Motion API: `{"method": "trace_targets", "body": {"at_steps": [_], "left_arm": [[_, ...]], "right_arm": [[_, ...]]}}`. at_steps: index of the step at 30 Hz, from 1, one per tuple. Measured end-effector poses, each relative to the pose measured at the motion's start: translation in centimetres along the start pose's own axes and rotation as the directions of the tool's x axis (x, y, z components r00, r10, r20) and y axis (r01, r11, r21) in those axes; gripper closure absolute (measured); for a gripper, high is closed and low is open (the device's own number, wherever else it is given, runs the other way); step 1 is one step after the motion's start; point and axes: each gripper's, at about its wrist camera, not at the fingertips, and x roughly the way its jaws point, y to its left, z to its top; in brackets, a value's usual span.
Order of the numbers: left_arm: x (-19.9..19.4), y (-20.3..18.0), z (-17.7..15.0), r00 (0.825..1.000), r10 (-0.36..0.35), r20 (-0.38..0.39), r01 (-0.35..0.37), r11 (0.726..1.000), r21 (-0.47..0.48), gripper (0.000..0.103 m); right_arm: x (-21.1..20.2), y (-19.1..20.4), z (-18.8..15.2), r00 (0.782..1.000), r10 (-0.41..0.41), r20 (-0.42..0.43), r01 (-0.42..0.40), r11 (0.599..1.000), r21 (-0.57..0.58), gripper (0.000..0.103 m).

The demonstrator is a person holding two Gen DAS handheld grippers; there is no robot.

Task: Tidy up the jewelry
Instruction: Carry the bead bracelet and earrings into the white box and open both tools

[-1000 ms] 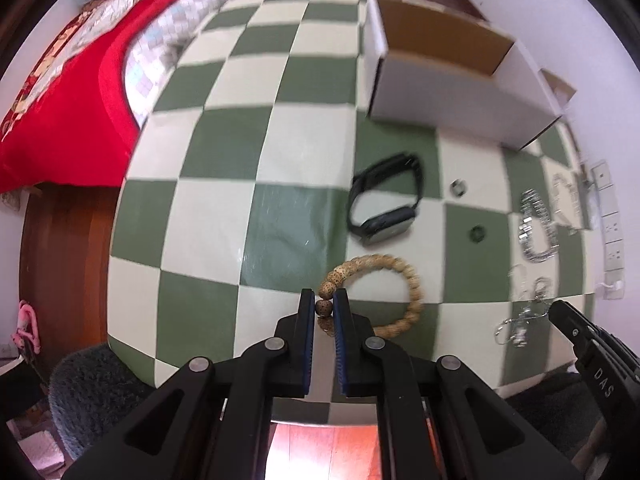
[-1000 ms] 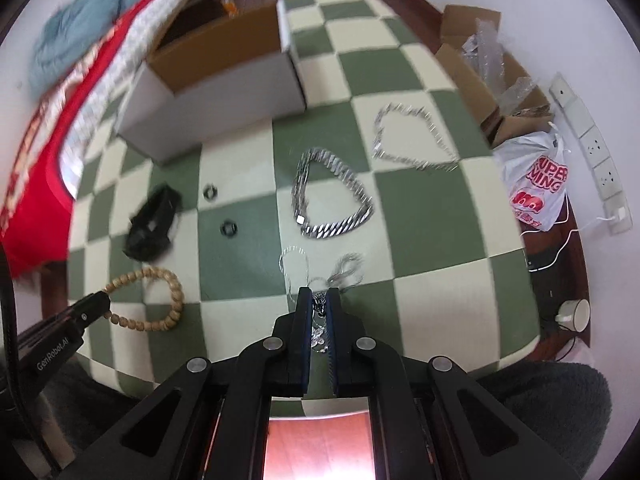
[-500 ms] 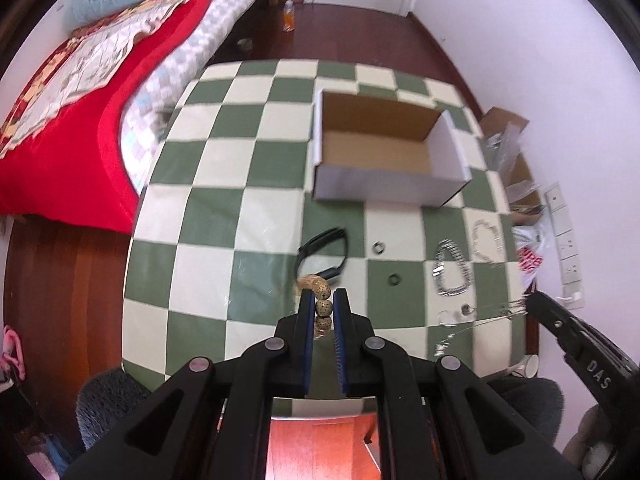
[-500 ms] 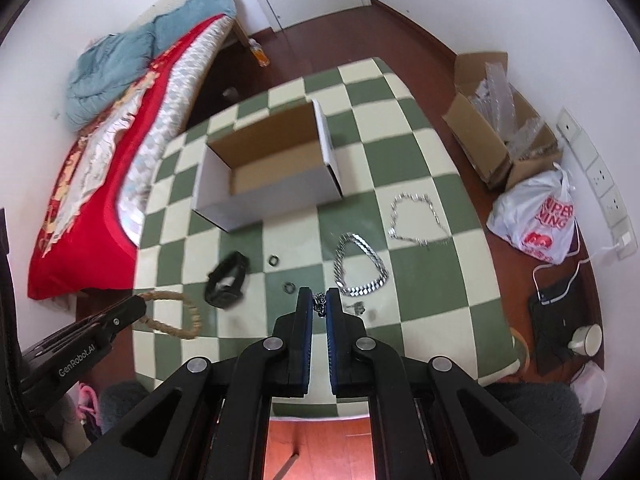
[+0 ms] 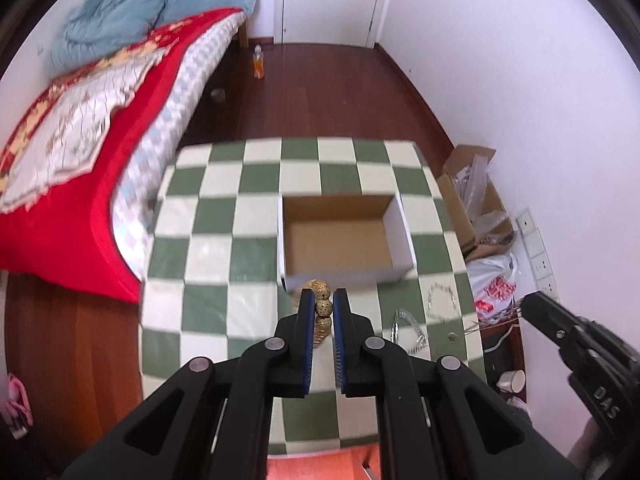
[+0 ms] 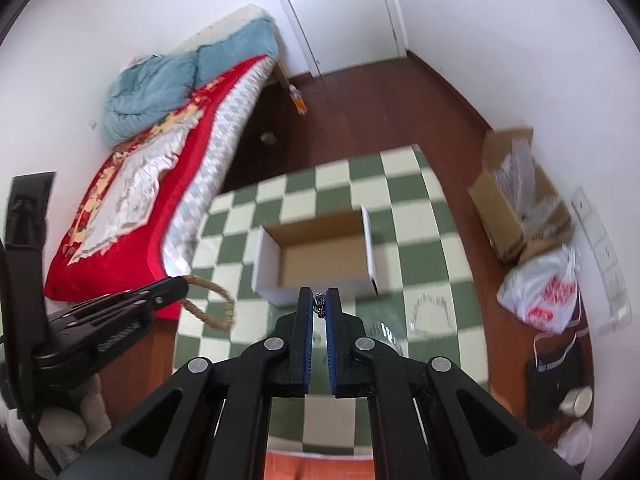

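Above the green-and-cream checked table point(image 5: 224, 264), the left gripper point(image 5: 323, 307) pinched a brown wooden bead bracelet point(image 5: 322, 309); the right gripper point(image 6: 319, 305) was clamped on a thin silver chain point(image 6: 319, 303), both before the open cardboard box point(image 5: 340, 236).

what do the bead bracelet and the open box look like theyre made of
Bead bracelet: probably wood or seed, with tan, matte, dark-speckled round beads, pinched in the left tongs. Open box: cardboard, with a plain brown matte inside and smooth white outer walls.
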Motion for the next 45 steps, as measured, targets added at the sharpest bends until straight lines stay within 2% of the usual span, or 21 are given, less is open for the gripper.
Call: {"method": "trace_targets", "body": {"at_steps": [7, 11, 13, 19, 22, 26, 28, 31, 33, 34, 35, 36, 38, 39, 40, 41, 42, 43, 45], "left_arm": [[-0.3, 0.1, 5.7, 0.998, 0.042, 0.049, -0.044, 0.998, 0.037, 0.097], [0.8, 0.2, 8.1, 0.997, 0.065, 0.049, -0.068, 0.996, 0.053, 0.097], [2.3, 0.4, 9.0, 0.998, 0.060, 0.022, -0.061, 0.997, 0.046, 0.097], [7.6, 1.6, 10.1, 0.996, 0.009, -0.089, -0.010, 1.000, -0.016, 0.097], [10.7, 2.4, 10.1, 0.984, -0.065, -0.164, 0.052, 0.995, -0.086, 0.097], [14.2, 3.0, 9.9, 0.958, -0.157, -0.240, 0.120, 0.980, -0.161, 0.096], [15.8, 3.1, 9.7, 0.945, -0.179, -0.275, 0.131, 0.974, -0.183, 0.096], [17.1, 3.4, 9.5, 0.934, -0.198, -0.298, 0.136, 0.967, -0.217, 0.095], [17.3, 3.5, 9.6, 0.938, -0.194, -0.289, 0.133, 0.967, -0.216, 0.092], [17.2, 3.5, 9.7, 0.944, -0.170, -0.282, 0.116, 0.973, -0.201, 0.091], [17.1, 3.5, 9.8, 0.953, -0.133, -0.271, 0.088, 0.981, -0.175, 0.081], [16.9, 3.6, 9.9, 0.960, -0.104, -0.259, 0.064, 0.985, -0.158, 0.056], [16.5, 4.1, 10.0, 0.972, -0.045, -0.230, 0.010, 0.989, -0.150, 0.022], [16.0, 4.3, 10.0, 0.981, -0.002, -0.195, -0.025, 0.991, -0.134, 0.020], [15.8, 4.5, 10.1, 0.984, 0.027, -0.179, -0.050, 0.991, -0.123, 0.020], [15.5, 4.7, 10.0, 0.984, 0.066, -0.163, -0.085, 0.990, -0.109, 0.014], [15.3, 4.8, 9.9, 0.983, 0.109, -0.145, -0.123, 0.988, -0.089, 0.005], [15.1, 5.0, 9.8, 0.982, 0.138, -0.131, -0.149, 0.986, -0.077, 0.002], [14.5, 5.1, 9.2, 0.974, 0.208, -0.093, -0.214, 0.975, -0.054, 0.001]], "right_arm": [[-0.1, 3.1, 6.8, 0.997, -0.019, 0.074, 0.025, 0.997, -0.077, 0.097], [3.0, 4.0, 9.7, 0.998, -0.047, 0.046, 0.051, 0.994, -0.100, 0.097], [5.2, 4.1, 10.4, 0.998, -0.056, 0.013, 0.057, 0.993, -0.100, 0.097], [13.6, 3.0, 10.1, 0.988, -0.091, -0.121, 0.078, 0.991, -0.111, 0.097], [16.8, 1.9, 9.5, 0.979, -0.087, -0.183, 0.070, 0.993, -0.096, 0.097], [20.7, 0.6, 9.0, 0.960, -0.065, -0.272, 0.049, 0.997, -0.068, 0.097], [22.5, -0.1, 8.6, 0.945, -0.054, -0.324, 0.040, 0.998, -0.049, 0.097], [24.2, -1.2, 8.3, 0.926, -0.021, -0.376, 0.022, 1.000, -0.004, 0.096], [24.9, -1.7, 8.2, 0.916, -0.013, -0.400, 0.019, 1.000, 0.012, 0.090], [25.1, -1.9, 8.1, 0.914, -0.019, -0.405, 0.026, 1.000, 0.013, 0.072], [25.2, -2.1, 8.0, 0.914, -0.032, -0.405, 0.041, 0.999, 0.012, 0.050], [25.2, -2.2, 7.9, 0.914, -0.045, -0.402, 0.052, 0.999, 0.007, 0.044], [25.0, -2.3, 7.7, 0.916, -0.063, -0.396, 0.069, 0.998, 0.001, 0.041], [24.8, -2.2, 7.8, 0.917, -0.084, -0.389, 0.086, 0.996, -0.012, 0.039], [24.6, -2.1, 7.7, 0.918, -0.102, -0.382, 0.101, 0.995, -0.023, 0.030], [24.5, -2.1, 7.5, 0.916, -0.139, -0.378, 0.134, 0.990, -0.038, 0.017], [24.3, -2.1, 7.2, 0.913, -0.170, -0.370, 0.163, 0.985, -0.052, 0.011], [24.1, -2.0, 7.0, 0.912, -0.192, -0.361, 0.180, 0.981, -0.068, 0.006], [23.7, -1.7, 6.3, 0.907, -0.255, -0.336, 0.231, 0.967, -0.110, 0.006]]}}
